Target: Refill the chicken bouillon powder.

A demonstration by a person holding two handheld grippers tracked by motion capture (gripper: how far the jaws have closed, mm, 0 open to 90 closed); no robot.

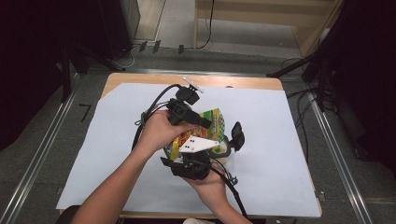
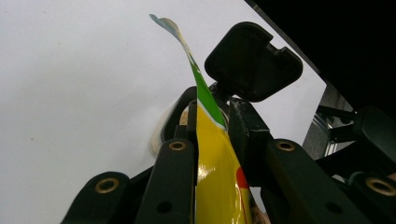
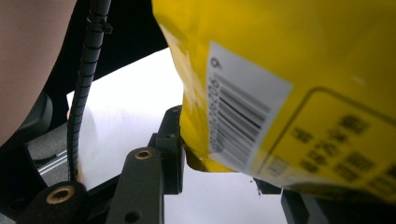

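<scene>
Pinching one yellow snack bag (image 1: 212, 122) from both sides, two hand-held grippers meet above the tabletop (image 1: 280, 154): left hand-held gripper (image 2: 211, 130) and right hand-held gripper (image 3: 224, 182) each clamp it.

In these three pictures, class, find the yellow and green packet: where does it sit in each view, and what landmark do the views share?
High view: the packet sits at the centre, between the two hands.
Left gripper view: it rises bottom centre, pinched edge-on between the black jaws.
Right gripper view: its barcoded back covers the upper right.
Shared landmark: the white sheet under everything.
</scene>
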